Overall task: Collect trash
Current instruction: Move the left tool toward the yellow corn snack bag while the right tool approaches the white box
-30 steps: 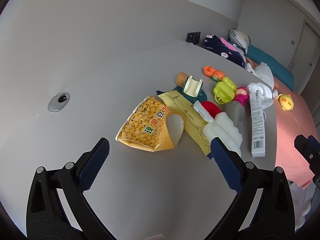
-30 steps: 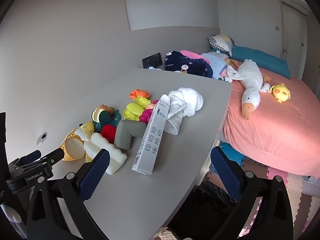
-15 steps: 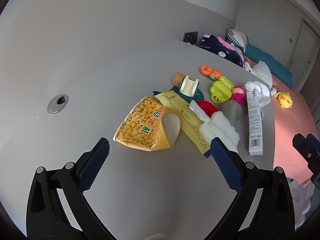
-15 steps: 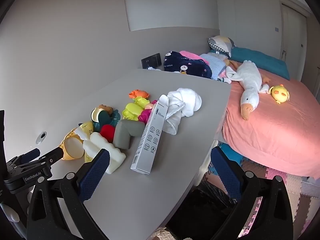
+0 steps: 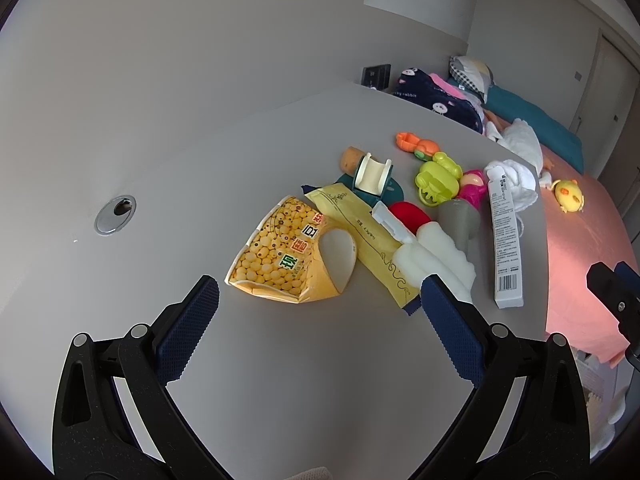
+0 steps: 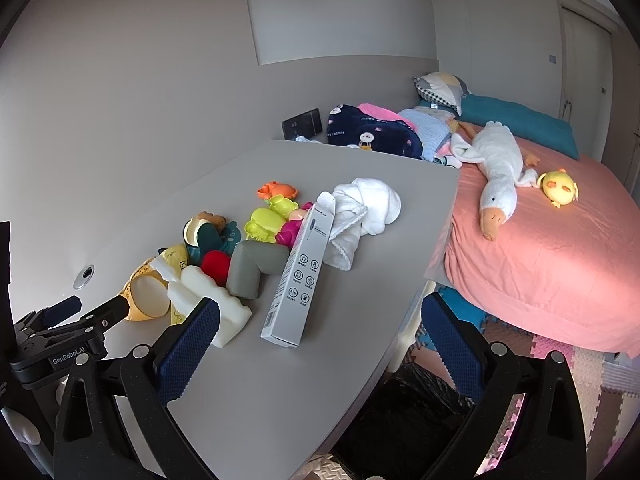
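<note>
While both tools hover empty above the grey table (image 5: 168, 152), the left gripper (image 5: 320, 308), jaws spread wide, sits nearest the yellow soybean carton (image 5: 288, 256), which lies just ahead between its tips, long axis slanting up-right; Chinese characters show, unreadable; the right gripper (image 6: 320, 320), likewise agape, faces the grey box (image 6: 298, 276); "GenRobot.AI" marks the left tool.
</note>
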`<control>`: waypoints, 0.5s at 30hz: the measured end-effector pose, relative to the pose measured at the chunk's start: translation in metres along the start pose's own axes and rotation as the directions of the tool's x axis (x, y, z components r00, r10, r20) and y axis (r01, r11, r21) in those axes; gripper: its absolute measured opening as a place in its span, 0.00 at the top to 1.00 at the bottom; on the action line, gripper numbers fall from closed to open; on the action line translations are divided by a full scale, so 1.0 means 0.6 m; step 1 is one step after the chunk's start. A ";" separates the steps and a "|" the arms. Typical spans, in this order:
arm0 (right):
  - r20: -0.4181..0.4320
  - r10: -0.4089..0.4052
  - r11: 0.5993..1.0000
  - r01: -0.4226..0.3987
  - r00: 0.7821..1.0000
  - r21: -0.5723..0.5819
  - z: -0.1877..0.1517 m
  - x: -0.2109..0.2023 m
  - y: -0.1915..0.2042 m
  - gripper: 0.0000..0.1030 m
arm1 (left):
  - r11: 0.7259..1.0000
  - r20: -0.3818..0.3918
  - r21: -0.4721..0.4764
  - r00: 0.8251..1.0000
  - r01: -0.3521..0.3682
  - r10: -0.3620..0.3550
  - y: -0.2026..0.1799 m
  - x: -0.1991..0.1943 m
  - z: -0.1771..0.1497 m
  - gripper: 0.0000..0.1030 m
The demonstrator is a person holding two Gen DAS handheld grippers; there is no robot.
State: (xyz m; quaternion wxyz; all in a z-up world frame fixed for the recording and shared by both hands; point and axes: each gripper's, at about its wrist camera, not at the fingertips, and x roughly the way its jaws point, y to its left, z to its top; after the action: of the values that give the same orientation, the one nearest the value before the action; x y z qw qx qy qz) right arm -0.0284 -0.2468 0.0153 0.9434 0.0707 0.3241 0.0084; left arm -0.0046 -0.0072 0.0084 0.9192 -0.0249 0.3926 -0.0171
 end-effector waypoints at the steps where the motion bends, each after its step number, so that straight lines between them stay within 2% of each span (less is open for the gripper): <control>1: -0.001 0.001 1.000 -0.001 1.000 0.001 0.001 0.000 0.001 0.02 | 1.000 0.001 0.000 1.000 0.000 0.000 0.000 0.000 0.000 0.05; 15: -0.001 -0.002 1.000 0.002 1.000 -0.006 -0.002 0.000 0.003 0.03 | 1.000 0.001 0.011 1.000 0.003 -0.003 -0.004 -0.002 0.000 0.05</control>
State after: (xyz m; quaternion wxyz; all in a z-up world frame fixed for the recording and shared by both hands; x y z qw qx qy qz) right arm -0.0293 -0.2449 0.0148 0.9433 0.0678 0.3248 0.0085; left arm -0.0053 -0.0094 0.0096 0.9195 -0.0204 0.3920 -0.0205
